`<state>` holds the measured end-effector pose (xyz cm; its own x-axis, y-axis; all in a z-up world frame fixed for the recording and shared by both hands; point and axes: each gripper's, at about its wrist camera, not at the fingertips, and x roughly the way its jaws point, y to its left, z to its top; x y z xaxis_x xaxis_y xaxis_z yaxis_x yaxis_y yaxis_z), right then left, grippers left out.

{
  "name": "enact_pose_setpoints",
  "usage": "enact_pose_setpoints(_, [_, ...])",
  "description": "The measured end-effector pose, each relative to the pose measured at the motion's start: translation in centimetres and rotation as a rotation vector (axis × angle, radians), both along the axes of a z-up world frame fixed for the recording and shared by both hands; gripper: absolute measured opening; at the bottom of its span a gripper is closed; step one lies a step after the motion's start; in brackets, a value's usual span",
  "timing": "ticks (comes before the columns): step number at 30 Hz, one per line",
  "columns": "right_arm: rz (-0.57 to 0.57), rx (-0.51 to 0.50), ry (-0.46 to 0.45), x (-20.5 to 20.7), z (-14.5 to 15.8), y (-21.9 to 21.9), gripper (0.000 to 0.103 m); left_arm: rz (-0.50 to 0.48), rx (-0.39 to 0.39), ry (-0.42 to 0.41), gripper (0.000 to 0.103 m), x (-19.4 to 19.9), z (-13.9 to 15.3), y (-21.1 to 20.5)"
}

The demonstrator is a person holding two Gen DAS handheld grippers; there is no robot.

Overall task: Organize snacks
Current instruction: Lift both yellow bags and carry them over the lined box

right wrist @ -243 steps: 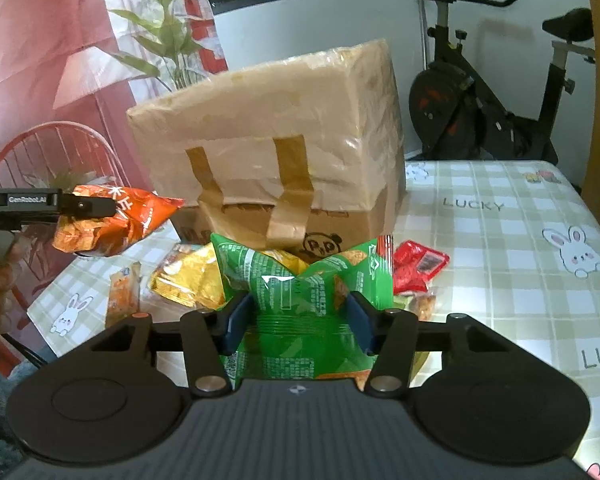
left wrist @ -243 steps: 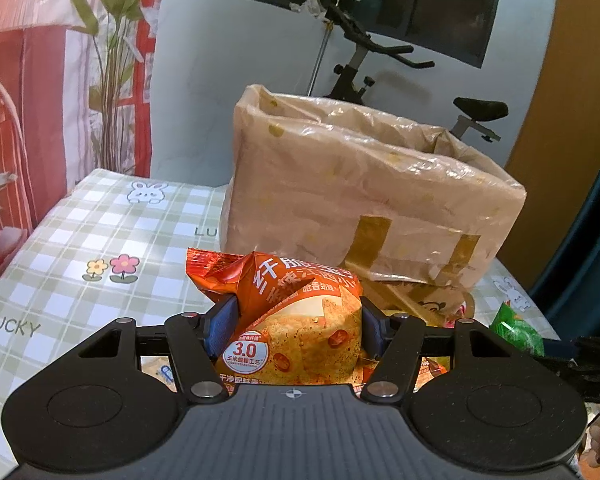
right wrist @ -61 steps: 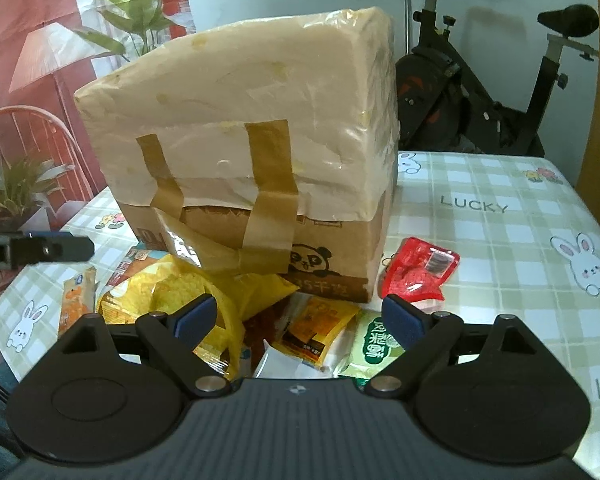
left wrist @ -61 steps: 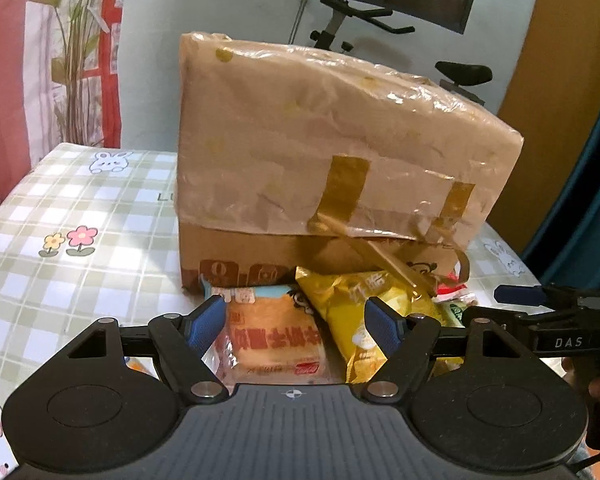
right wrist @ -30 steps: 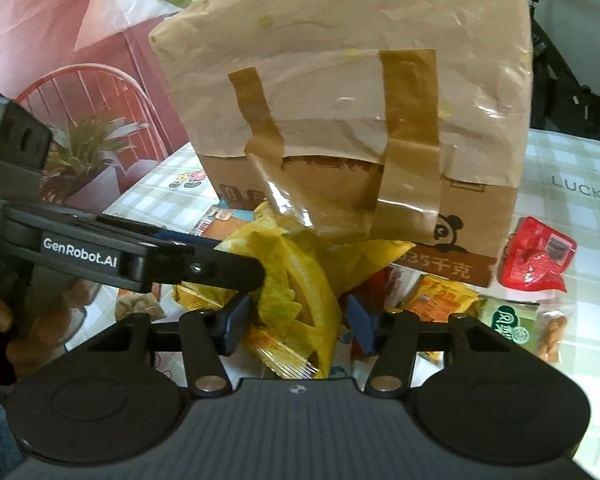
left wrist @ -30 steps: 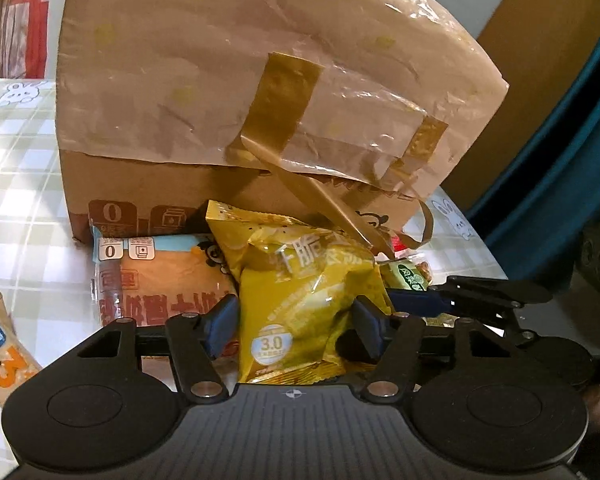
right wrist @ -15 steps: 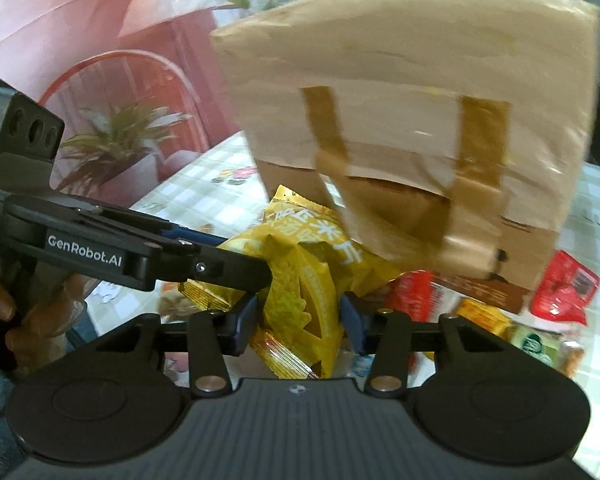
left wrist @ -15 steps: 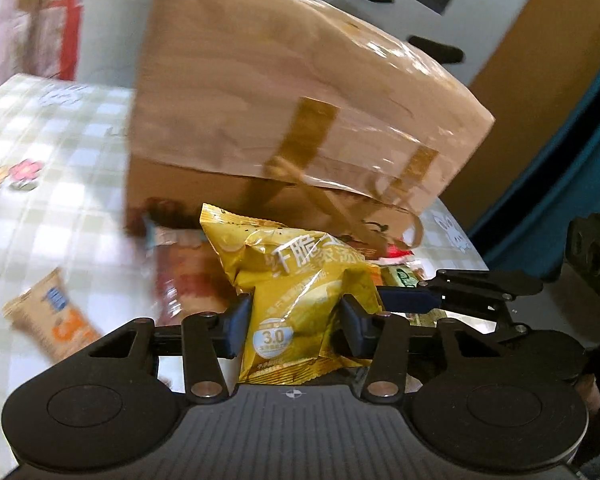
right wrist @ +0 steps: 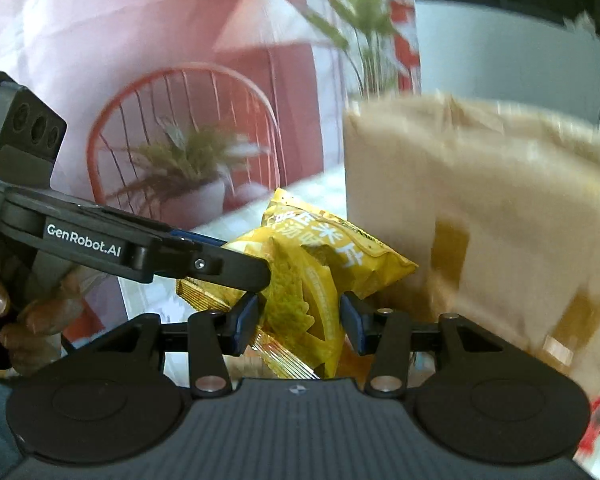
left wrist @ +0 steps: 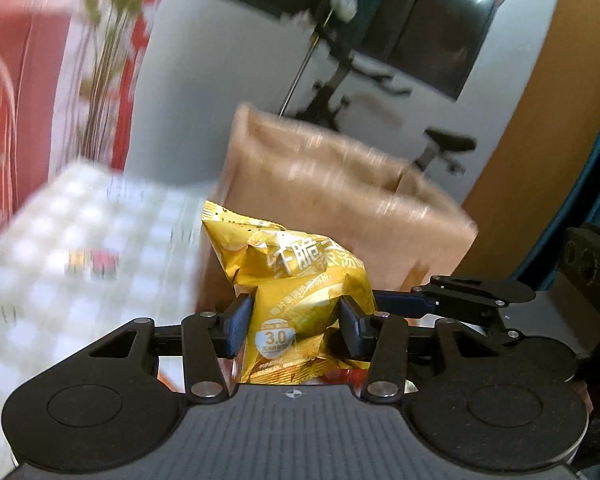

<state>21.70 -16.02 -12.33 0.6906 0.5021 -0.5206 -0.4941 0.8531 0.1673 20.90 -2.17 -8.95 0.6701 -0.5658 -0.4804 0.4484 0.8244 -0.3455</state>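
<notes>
A yellow snack packet [left wrist: 296,300] is pinched between the two blue pads of the left gripper [left wrist: 296,326], the jaws partly closed and pressed into the packet's crumpled sides; the packet is held up in front of the cardboard box [left wrist: 340,200], which is taken here as the landmark. A second yellow packet [right wrist: 300,316] is clamped in the same way by the right gripper [right wrist: 300,322], its pads dug into the foil, and it is likewise held in front of the box [right wrist: 480,220], toward the box's left corner in the right wrist view. In that view the first packet [right wrist: 332,248] is seen just above and behind the second, at the tip of the left gripper, which is gripped by a hand [right wrist: 24,312] at the far left. One box is counted, two grippers, and two yellow packets, one to each gripper. A checked tablecloth [left wrist: 72,248] is seen beneath and left of the box, blurred. Something red [right wrist: 596,420] lies low at the box's right side, too blurred to be named.
</notes>
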Motion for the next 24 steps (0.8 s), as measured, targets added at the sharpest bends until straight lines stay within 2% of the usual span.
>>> enact_pose_setpoints(5, [-0.005, 0.002, -0.118, 0.1, 4.6, -0.1, 0.048, -0.005, -0.031, -0.095, 0.049, 0.8, 4.3, -0.7])
enact_pose_setpoints(11, [-0.04, 0.032, -0.192, 1.7, 8.7, -1.8, 0.048, -0.039, -0.046, -0.161, 0.049, 3.4, 7.8, -3.2])
enact_pose_setpoints(16, [-0.085, 0.027, -0.228, 3.0, 10.4, -3.7, 0.048, -0.074, -0.022, -0.169, 0.049, 6.7, 7.9, -5.5])
enact_pose_setpoints(20, [-0.136, 0.023, -0.203, 5.5, 10.0, -5.5, 0.048, -0.084, -0.026, -0.103, 0.049, 10.6, 6.5, -6.8])
enact_pose_setpoints(24, [-0.187, 0.0, -0.167, 8.2, 8.4, -6.9, 0.048, -0.089, -0.016, -0.041, 0.05, 13.9, 4.5, -8.4])
